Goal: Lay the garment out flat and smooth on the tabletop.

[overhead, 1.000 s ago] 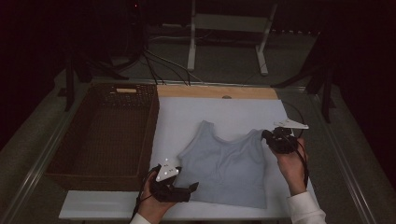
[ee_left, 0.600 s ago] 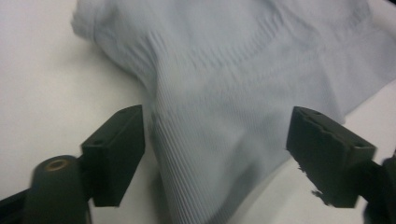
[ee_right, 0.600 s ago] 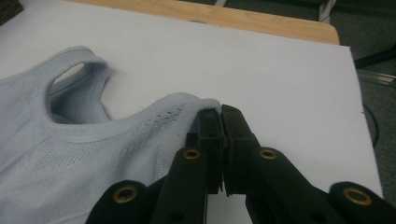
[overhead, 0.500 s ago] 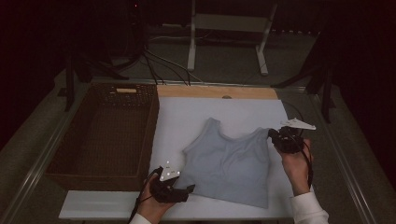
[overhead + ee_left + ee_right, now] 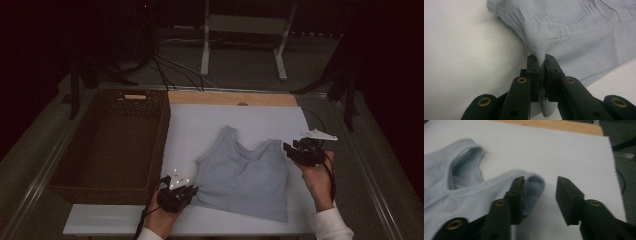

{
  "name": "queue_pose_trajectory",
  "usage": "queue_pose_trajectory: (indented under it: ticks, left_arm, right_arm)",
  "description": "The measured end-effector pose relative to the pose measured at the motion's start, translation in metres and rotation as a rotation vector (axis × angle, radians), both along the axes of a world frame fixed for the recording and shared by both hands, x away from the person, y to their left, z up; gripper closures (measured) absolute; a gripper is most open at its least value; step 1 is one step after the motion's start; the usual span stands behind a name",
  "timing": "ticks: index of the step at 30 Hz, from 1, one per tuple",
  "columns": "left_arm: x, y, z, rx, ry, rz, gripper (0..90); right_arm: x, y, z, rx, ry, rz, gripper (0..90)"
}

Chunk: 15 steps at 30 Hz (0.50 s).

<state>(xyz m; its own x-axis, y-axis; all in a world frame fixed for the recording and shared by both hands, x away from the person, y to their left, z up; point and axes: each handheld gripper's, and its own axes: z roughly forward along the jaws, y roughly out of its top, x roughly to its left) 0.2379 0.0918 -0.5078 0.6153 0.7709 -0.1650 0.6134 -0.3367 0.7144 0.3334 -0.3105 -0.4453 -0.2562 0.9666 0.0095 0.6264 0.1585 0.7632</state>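
- The pale grey-blue ribbed knit tank top (image 5: 245, 177) lies flat, its long axis running from the hem near the person to the two shoulder straps, which point away towards the far edge – tilted slightly, the hem swung to the right.
- It lies between the two grippers: the left gripper (image 5: 186, 192) is at its lower-left corner, the right gripper (image 5: 292, 149) at the right shoulder strap.
- In the left gripper view, the left gripper's jaws have just been closing and now pinch a fold of the top's ribbed edge, with cloth rising between the pads.
- In the right gripper view, the right gripper's jaws have just been opening and stand apart – the strap end lies against the inner face of one jaw, the other jaw clear of it.
- The top rests on a white sheet (image 5: 200, 125) over a table with a light wooden strip (image 5: 230, 98) at its far edge; a dark brown wicker basket (image 5: 107, 145) stands left of the left gripper.
- The room beyond is dark, with a white metal stand (image 5: 245, 30) and black cables (image 5: 165, 65) on the floor.
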Motion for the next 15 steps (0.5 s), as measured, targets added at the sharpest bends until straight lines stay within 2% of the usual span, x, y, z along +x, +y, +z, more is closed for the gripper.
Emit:
queue_pose_trajectory:
  ticks: [6, 12, 13, 15]
  left_arm:
    - [0.000, 0.004, 0.003, 0.012, -0.010, 0.023, 84.4]
    - [-0.002, 0.001, 0.004, 0.052, -0.032, 0.033, 83.3]
    - [-0.003, 0.000, 0.004, 0.052, -0.037, 0.035, 80.8]
    - [-0.006, 0.001, 0.007, 0.026, -0.052, 0.023, 68.6]
  right_arm:
    - [-0.014, 0.005, -0.010, 0.021, 0.043, 0.048, 52.5]
    - [-0.035, 0.009, -0.021, 0.025, 0.088, 0.103, 51.9]
    - [-0.037, 0.010, -0.022, 0.030, 0.091, 0.111, 52.6]
    - [-0.042, 0.010, -0.025, 0.035, 0.102, 0.123, 53.7]
